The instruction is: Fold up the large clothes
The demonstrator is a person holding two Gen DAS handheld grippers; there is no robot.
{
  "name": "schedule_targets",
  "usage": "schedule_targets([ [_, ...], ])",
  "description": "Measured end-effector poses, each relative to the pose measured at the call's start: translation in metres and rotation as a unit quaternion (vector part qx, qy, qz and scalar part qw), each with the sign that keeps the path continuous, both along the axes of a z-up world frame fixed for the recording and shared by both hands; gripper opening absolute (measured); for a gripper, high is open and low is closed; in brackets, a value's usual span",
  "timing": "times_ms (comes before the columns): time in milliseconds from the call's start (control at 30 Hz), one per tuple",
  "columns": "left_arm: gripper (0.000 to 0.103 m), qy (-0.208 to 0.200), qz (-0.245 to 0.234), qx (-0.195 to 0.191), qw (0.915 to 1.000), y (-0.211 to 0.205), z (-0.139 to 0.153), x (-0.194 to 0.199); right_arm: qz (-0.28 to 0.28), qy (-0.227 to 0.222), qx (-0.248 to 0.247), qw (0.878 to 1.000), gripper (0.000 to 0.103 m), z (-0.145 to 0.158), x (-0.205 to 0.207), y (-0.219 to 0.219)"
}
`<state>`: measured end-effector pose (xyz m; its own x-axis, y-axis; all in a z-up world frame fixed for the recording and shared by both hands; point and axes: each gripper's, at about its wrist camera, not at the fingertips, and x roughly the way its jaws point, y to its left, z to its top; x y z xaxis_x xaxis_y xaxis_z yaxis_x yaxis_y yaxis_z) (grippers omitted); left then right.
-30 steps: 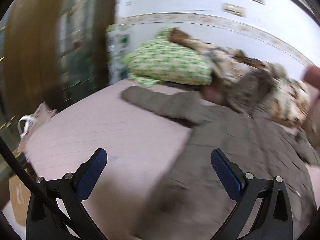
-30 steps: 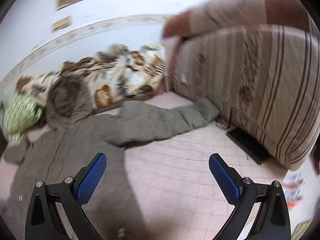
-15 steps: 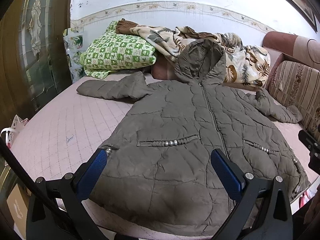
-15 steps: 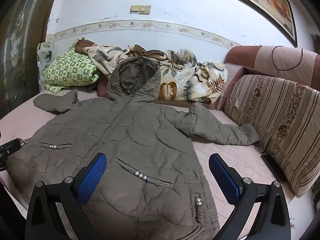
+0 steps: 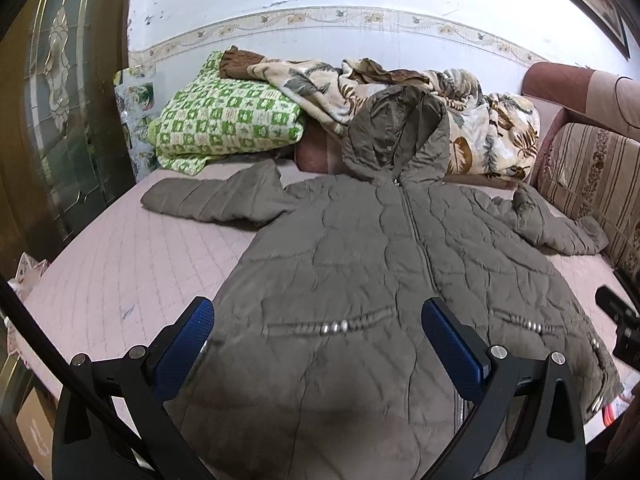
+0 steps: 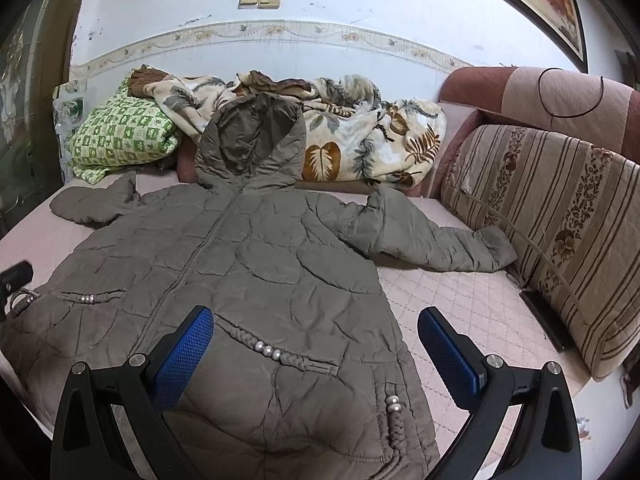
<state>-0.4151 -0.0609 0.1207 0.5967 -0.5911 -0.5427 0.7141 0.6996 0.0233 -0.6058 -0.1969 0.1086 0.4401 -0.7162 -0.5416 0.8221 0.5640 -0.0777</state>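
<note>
Olive quilted hooded coat (image 5: 360, 264) spread flat, front up and zipped, across the pink quilted bed (image 5: 120, 264); hood (image 5: 396, 136) propped against the far edge of the bed, leaning on a leaf-print blanket (image 5: 492, 136) heaped there; green checked pillow (image 5: 224, 120) at the far left corner, under the blanket's end. One sleeve (image 5: 208, 200) stretched toward the left edge of the bed, the other sleeve (image 6: 436, 240) reaching the right edge, its cuff just beside a striped sofa cushion (image 6: 560, 220). Beaded braid trims on both pockets; hem lying along the near edge.

Left gripper (image 5: 316, 340) spread wide above the coat's lower left panel, near the hem, blue pads well apart, nothing between them; contact with the fabric impossible to tell. Right gripper (image 6: 316, 344) likewise wide and empty, poised over the coat's lower right side, one pad above the pocket braid (image 6: 272, 350), the other above bare bed beyond the coat's side seam. Black part of the other tool just visible at the edge of each view.
</note>
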Motion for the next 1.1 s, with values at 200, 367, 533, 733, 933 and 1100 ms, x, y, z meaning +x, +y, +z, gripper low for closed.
schedule_targets([
  [200, 0.103, -0.025, -0.015, 0.001, 0.9996, -0.034, 0.011, 0.014, 0.003, 0.015, 0.001, 1.000, 0.103, 0.003, 0.011, -0.013],
  [367, 0.103, -0.041, -0.026, 0.002, 0.9988, -0.071, 0.018, 0.024, 0.002, 0.001, 0.001, 1.000, 0.103, 0.016, 0.011, -0.034],
  [533, 0.103, -0.046, -0.034, 0.019, 0.9982, -0.088, -0.008, 0.024, 0.010, -0.009, -0.002, 1.000, 0.103, 0.033, 0.016, -0.066],
  [733, 0.103, 0.004, -0.052, 0.051, 0.9973, -0.100, -0.031, 0.034, -0.012, -0.052, 0.081, 0.995, 0.103, 0.023, 0.001, -0.134],
  [933, 0.103, 0.022, -0.065, 0.057, 0.9960, -0.110, -0.037, 0.030, -0.067, -0.142, 0.179, 0.971, 0.103, 0.006, -0.042, -0.171],
  [1100, 0.103, 0.004, -0.084, 0.055, 0.9949, -0.110, -0.034, 0.016, -0.134, -0.170, 0.124, 0.968, 0.103, 0.028, -0.084, -0.169],
])
